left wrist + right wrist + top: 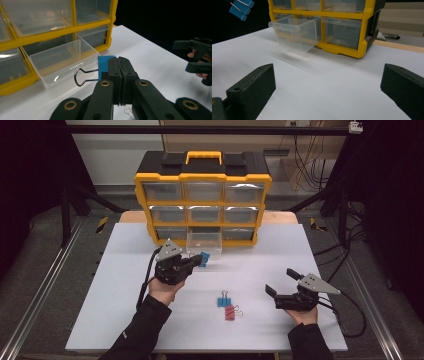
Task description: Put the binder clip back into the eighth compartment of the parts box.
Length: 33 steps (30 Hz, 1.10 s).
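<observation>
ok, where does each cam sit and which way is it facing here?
High view: above the person's side of the table, looking forward and down at the yellow organizer; both forearms, left gripper and right gripper show.
Left gripper view: on the left gripper, looking along its shut jaws holding a blue binder clip, toward the pulled-out clear drawer.
Right gripper view: on the right gripper, low, facing the organizer; open jaws show.
Shared: both gripper views show the drawer and blue clip.
</observation>
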Each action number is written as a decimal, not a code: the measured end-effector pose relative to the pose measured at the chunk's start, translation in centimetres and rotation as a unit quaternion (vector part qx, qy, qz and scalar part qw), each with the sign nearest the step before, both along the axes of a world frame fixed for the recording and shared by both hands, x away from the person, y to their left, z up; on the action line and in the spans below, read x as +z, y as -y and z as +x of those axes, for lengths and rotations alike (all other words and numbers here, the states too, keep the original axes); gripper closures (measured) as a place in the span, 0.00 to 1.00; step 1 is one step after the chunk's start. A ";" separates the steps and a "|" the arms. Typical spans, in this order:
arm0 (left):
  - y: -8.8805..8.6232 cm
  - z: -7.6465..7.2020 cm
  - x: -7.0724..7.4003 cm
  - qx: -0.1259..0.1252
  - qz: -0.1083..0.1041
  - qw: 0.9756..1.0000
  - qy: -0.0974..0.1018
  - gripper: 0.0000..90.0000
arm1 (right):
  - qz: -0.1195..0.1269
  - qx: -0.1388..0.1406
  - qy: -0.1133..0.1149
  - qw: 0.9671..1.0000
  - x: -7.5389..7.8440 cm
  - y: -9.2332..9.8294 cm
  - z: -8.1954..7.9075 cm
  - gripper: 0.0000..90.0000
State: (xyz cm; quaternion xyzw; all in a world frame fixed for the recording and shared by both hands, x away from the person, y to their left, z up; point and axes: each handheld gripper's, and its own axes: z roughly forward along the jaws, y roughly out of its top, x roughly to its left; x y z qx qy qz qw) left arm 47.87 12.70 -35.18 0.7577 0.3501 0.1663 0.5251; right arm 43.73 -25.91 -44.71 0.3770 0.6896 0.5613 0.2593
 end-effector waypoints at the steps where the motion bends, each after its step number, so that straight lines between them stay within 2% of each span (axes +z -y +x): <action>1: 0.0 0.3 0.1 0.000 0.001 1.000 0.000 0.98 | 0.000 -0.001 -0.001 1.000 0.0 0.0 0.0 0.00; 4: 0.1 1.0 0.3 0.003 0.002 1.000 0.003 0.98 | -0.002 -0.001 0.006 1.000 0.0 0.0 0.1 0.00; 11: 0.3 2.4 1.0 0.005 0.009 1.000 0.009 0.98 | 0.000 -0.002 -0.001 1.000 0.0 0.0 0.0 0.00; 13: 0.3 2.8 1.1 0.006 0.010 1.000 0.009 0.98 | -0.002 -0.001 0.007 1.000 0.0 0.0 0.1 0.00; 16: 0.4 3.4 1.3 0.007 0.014 1.000 0.014 0.98 | -0.001 0.000 0.006 1.000 0.0 0.1 0.1 0.00; 18: 0.5 3.9 1.4 0.008 0.014 1.000 0.014 0.98 | -0.001 0.000 0.007 1.000 0.0 0.1 0.1 0.00; 20: 0.6 4.3 1.4 0.011 0.012 1.000 0.016 0.98 | 0.001 -0.002 -0.001 1.000 0.0 0.0 0.0 0.00; 24: 0.6 5.2 1.6 0.012 0.017 1.000 0.019 0.98 | -0.001 0.001 0.007 1.000 0.0 0.1 0.1 0.00; 30: 0.6 6.7 1.5 0.021 0.021 0.999 0.018 0.98 | 0.001 -0.001 0.001 1.000 0.0 0.0 0.0 0.00; 33: 0.5 7.4 1.4 0.024 0.024 0.999 0.017 0.98 | -0.002 0.000 0.007 1.000 0.0 0.1 0.1 0.00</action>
